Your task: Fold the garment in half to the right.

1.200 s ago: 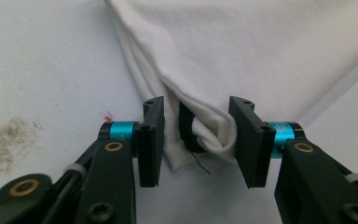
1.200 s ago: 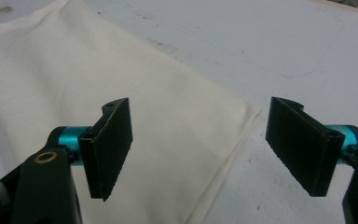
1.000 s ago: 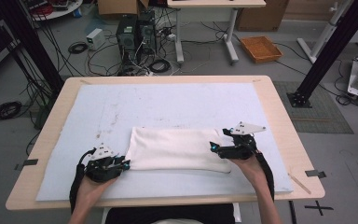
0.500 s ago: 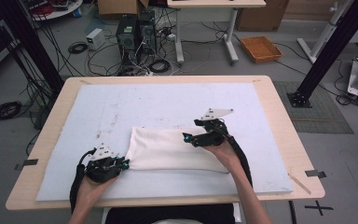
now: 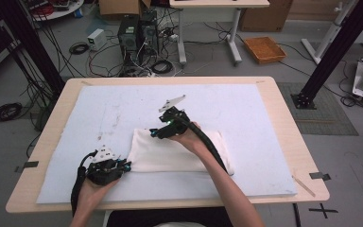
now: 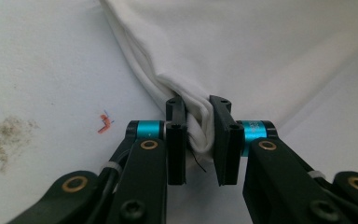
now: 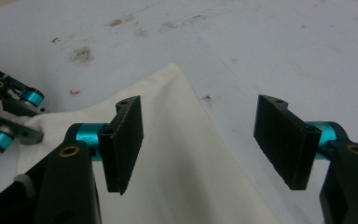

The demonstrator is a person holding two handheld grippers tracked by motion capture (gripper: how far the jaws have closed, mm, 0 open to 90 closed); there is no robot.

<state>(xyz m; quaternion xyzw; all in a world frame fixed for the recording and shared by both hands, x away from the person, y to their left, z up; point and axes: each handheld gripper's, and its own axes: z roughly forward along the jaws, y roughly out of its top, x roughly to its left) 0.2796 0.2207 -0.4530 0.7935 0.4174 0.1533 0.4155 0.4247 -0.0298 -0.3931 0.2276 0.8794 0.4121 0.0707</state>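
Observation:
A folded white cloth (image 5: 179, 153) lies on the pale mat (image 5: 250, 109) near the table's front. My left gripper (image 5: 125, 165) is at its near left corner, and in the left gripper view the gripper (image 6: 198, 121) is shut on a bunched fold of the cloth (image 6: 261, 46); its jaws have just closed a little further. My right gripper (image 5: 155, 132) hovers over the cloth's far left corner. In the right gripper view the gripper (image 7: 200, 135) stands open above the cloth (image 7: 182, 163), pads apart from it, the jaws having just narrowed. The left gripper (image 7: 14, 121) shows at that view's left.
The mat covers most of the wooden table (image 5: 302, 156) and carries dark stains (image 7: 81, 53) beyond the cloth. A strip of tape (image 5: 319, 175) sits at the right edge. Behind the table, on the floor, are computer towers (image 5: 134, 33), cables and an orange tray (image 5: 263, 48).
The right hand has swept leftward across the cloth, from its right end to its far left corner. The left hand has stayed at the near left corner.

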